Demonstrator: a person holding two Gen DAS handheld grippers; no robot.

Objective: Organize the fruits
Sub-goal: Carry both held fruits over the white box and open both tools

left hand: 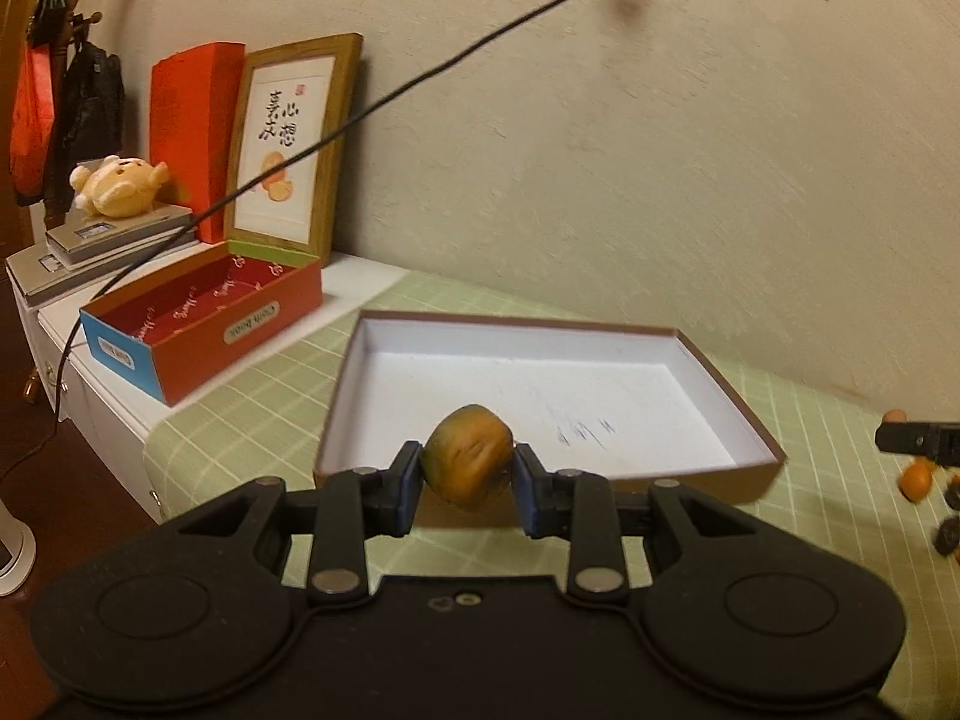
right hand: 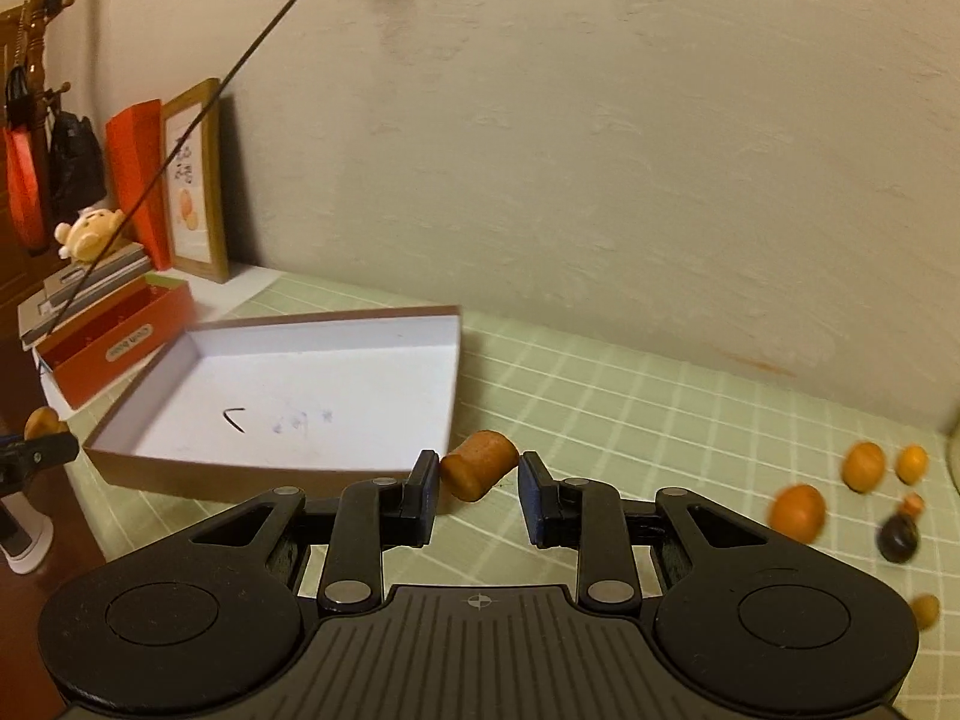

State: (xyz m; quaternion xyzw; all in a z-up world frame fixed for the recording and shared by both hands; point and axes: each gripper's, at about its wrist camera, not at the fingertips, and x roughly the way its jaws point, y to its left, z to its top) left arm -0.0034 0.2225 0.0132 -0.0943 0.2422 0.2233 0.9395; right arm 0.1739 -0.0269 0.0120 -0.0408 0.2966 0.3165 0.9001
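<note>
Left wrist view shows the left gripper [left hand: 467,468] pinching a green-orange fruit [left hand: 468,456], dented and soft-looking, at the near edge of the white-lined box [left hand: 708,360]. Carrying to the box seems the step in hand; next it must move farther in and let go. Right of it, the right gripper [right hand: 478,477] holds an orange stubby fruit [right hand: 480,463], though contact on its right side is unclear. Loose fruits [right hand: 798,511] lie far right on the green cloth [right hand: 600,408].
</note>
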